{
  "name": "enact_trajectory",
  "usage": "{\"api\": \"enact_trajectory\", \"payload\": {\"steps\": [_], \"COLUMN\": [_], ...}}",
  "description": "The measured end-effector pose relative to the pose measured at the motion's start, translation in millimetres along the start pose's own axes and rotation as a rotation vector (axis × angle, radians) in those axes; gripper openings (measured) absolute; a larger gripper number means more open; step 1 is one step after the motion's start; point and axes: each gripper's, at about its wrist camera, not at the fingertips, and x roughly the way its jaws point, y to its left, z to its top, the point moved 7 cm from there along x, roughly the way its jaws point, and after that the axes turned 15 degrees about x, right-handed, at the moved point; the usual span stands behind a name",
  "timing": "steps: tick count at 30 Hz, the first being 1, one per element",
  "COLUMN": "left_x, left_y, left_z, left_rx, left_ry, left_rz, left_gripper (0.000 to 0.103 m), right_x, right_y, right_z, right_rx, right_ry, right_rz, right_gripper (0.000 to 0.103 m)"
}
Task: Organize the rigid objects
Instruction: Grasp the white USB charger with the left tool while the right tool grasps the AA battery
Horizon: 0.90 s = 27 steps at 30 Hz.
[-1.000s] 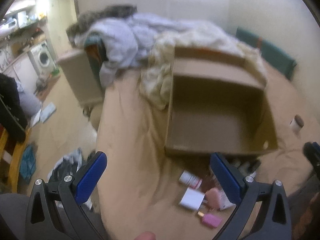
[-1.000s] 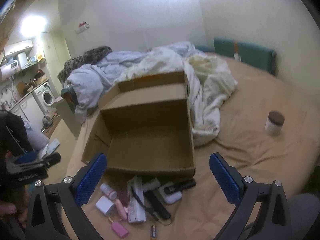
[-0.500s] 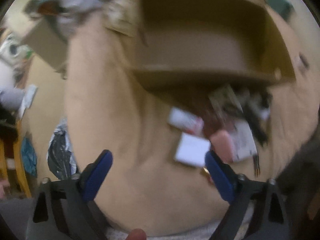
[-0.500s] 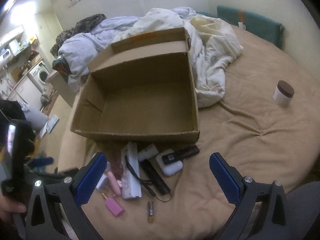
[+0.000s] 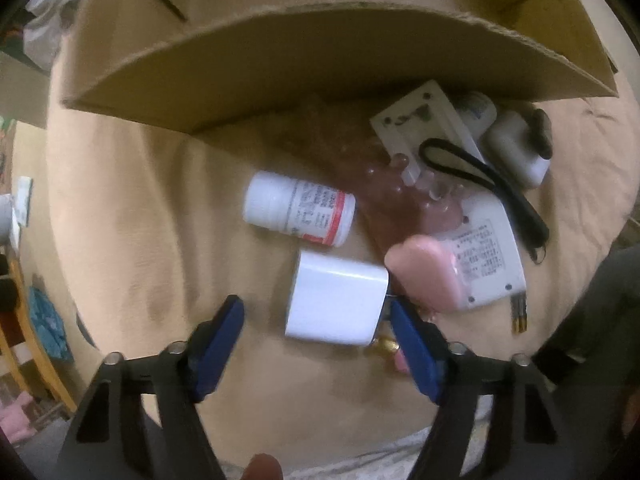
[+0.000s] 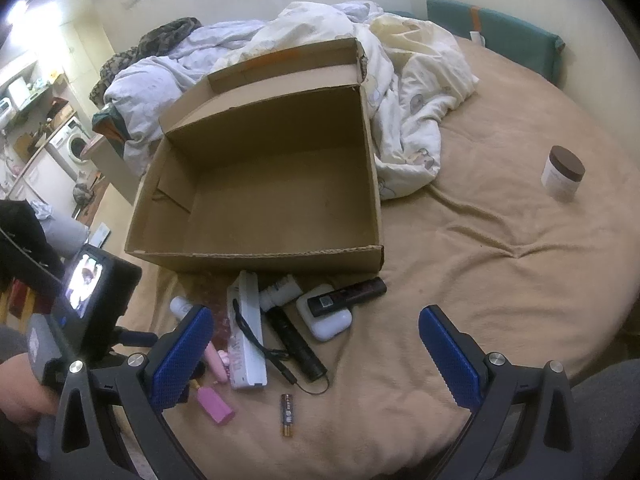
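Observation:
An open, empty cardboard box (image 6: 264, 184) stands on the tan bed; its front wall (image 5: 320, 60) fills the top of the left wrist view. Small objects lie in front of it: a white pill bottle (image 5: 298, 214), a white charger cube (image 5: 336, 298), a pink case (image 5: 426, 274), a white power strip (image 5: 464, 204) (image 6: 246, 332), a black flashlight (image 6: 298, 346), a white earbud case (image 6: 326, 318), a pink bottle (image 6: 214, 400) and a battery (image 6: 287, 415). My left gripper (image 5: 318, 338) is open, low over the charger cube. My right gripper (image 6: 316, 358) is open and empty above the bed.
A jar with a brown lid (image 6: 562, 174) stands on the bed at the right. Rumpled duvets (image 6: 404, 92) lie behind the box. A green cushion (image 6: 496, 28) leans on the far wall. The bed edge and floor are at the left.
My left gripper has dropped down and forward to the small objects, with the charger cube now between its fingers. My right gripper has tilted down a little toward the box.

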Motion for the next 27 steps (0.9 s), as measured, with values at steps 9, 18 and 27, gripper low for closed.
{"api": "enact_trajectory", "payload": {"steps": [9,18,27], "left_x": [26,-13,-88], "left_y": [1,7,26], "left_z": [8,-9,-22], "left_rx": [-0.019,-0.065,-0.086], "left_ry": [-0.014,-0.085,-0.225], "left_rz": [-0.068,0.011,0.148], "left_gripper": [0.047,0.046,0.046], "right_x": [0,1,16], "right_y": [2,-7,-13], "right_z": [-1,3,-17], "right_rx": [-0.014,0.0,0.041], "right_ry": [-0.009,-0.009,0.17], "right_rz": [-0.002,-0.014,0.079], "right_gripper": [0.103,0.103,0.103]}}
